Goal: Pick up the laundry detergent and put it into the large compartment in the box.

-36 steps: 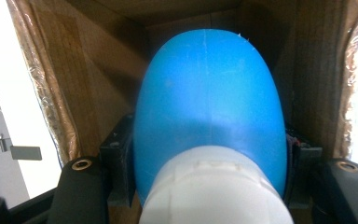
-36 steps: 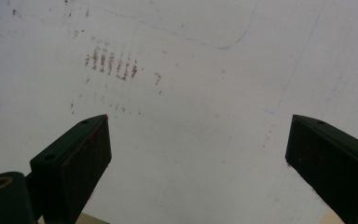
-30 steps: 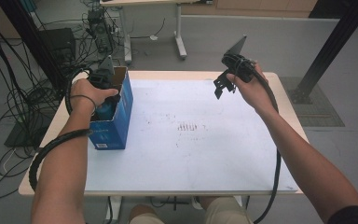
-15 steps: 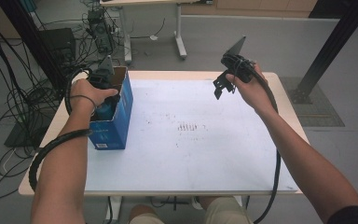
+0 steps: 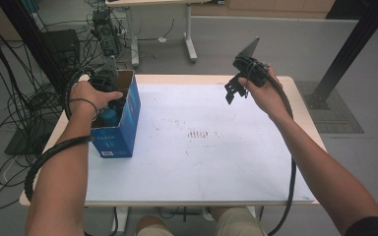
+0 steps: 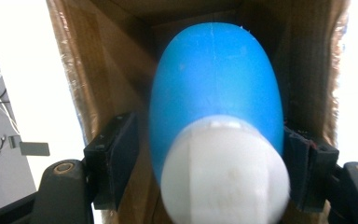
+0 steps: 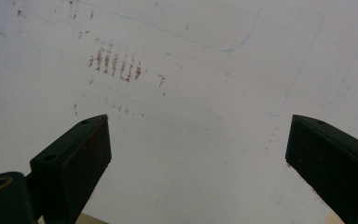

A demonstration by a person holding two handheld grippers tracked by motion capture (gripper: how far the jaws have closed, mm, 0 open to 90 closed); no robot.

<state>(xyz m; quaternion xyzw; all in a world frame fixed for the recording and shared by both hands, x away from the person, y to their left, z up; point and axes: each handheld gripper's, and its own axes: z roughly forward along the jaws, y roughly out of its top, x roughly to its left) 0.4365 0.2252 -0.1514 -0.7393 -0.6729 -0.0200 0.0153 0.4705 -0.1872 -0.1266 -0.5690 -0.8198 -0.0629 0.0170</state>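
The left tool (image 5: pixel 109 93) is lowered into the blue box (image 5: pixel 123 123), its jaws set around the blue bottle (image 6: pixel 216 88), seemingly gripped. The bottle should be lifted straight, clear of the walls. The right tool (image 5: pixel 236 88) is held wide open, empty, above the table (image 5: pixel 202 162).

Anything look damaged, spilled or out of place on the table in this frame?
Only surface wear: a cluster of short reddish-brown marks stains the middle of the white table, with fainter specks around it. The blue box stands upright at the left, and the blue bottle inside looks intact. Nothing spilled.
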